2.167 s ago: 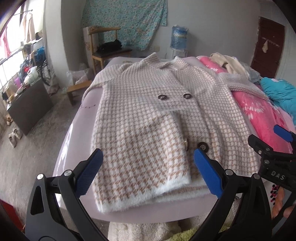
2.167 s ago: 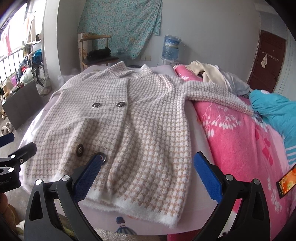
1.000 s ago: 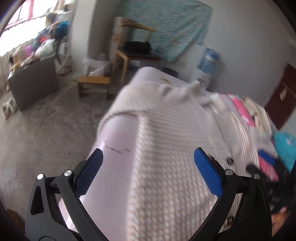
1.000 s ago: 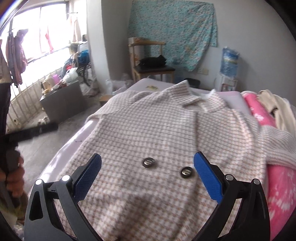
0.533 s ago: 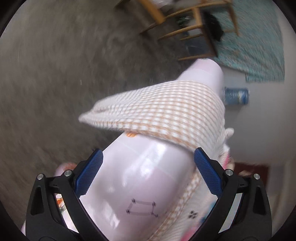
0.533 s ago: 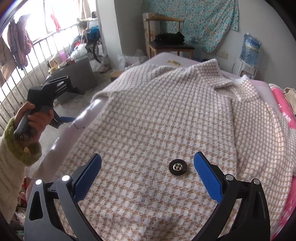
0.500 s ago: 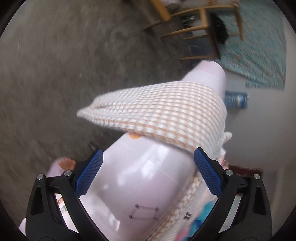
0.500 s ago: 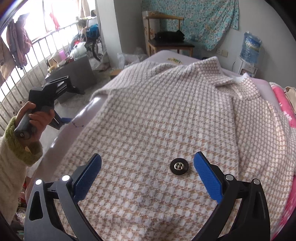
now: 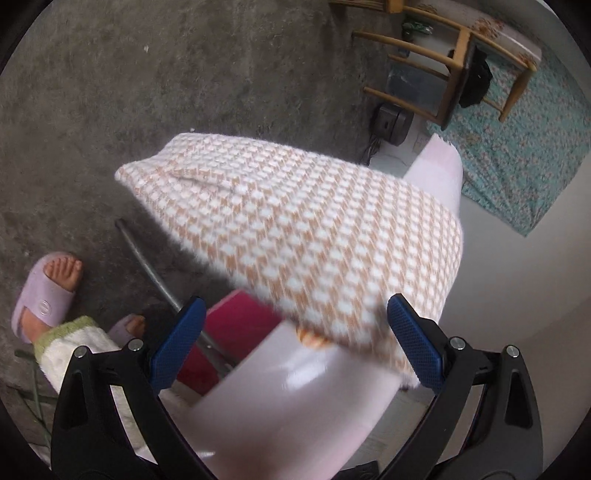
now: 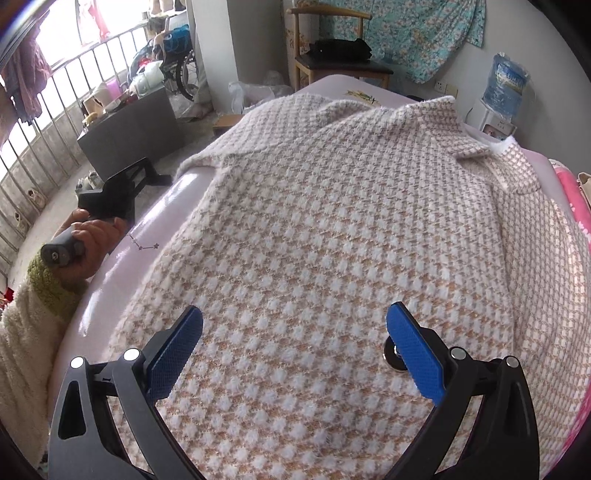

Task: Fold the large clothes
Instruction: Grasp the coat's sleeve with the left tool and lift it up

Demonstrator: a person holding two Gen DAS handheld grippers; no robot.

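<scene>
A houndstooth coat (image 10: pixel 351 240) is spread front-up across the pale lilac bed (image 10: pixel 155 218), collar toward the far side, and one sleeve (image 9: pixel 303 229) is seen hanging over the bed's left edge above the grey floor (image 9: pixel 147 81). A dark button (image 10: pixel 393 356) is partly hidden behind the right blue pad.

The right gripper (image 10: pixel 293 345) is held just over the coat's front with its fingers (image 10: pixel 173 354) spread wide; nothing is gripped between them. The left gripper (image 9: pixel 293 339) is pointed steeply down at the bed's edge, fingers (image 9: pixel 177 343) likewise wide apart, with the draped sleeve framed between the pads but not pinched. In the right wrist view that tool is seen at the left of the bed, its handle wrapped by a hand (image 10: pixel 90 243) in a fluffy cream sleeve with a green cuff (image 10: pixel 48 284).

Below, a foot in a lilac slipper (image 9: pixel 40 291) is planted on the floor beside a metal bed leg (image 9: pixel 155 269). Further off, a wooden chair (image 10: pixel 332 48) is set by the far wall under a floral cloth (image 10: pixel 406 33), and a water jug (image 10: pixel 506 88) is stood at the far right.
</scene>
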